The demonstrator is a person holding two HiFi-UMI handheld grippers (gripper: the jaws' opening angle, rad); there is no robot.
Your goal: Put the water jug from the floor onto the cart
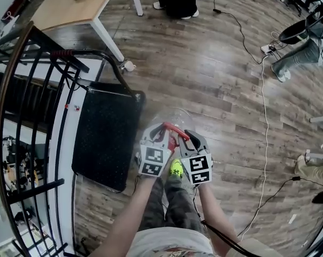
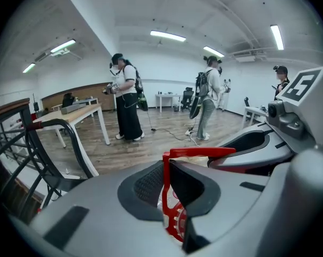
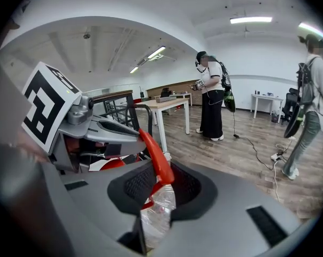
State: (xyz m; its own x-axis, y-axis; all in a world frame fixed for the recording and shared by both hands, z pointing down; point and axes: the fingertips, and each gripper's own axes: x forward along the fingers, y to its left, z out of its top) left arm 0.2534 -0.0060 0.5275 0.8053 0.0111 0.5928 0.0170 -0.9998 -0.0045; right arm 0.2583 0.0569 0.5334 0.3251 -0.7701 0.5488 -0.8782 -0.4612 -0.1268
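Two hand-held grippers (image 1: 162,134) (image 1: 187,139), one jug (image 1: 171,116), one cart (image 1: 105,138)

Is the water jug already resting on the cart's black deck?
No, the water jug is beside the black deck, over the wooden floor, held by its red handle in the left gripper and right gripper.

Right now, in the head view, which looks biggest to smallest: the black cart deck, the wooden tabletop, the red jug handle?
1. black cart deck
2. wooden tabletop (farther off, cut by the frame: unsure)
3. red jug handle
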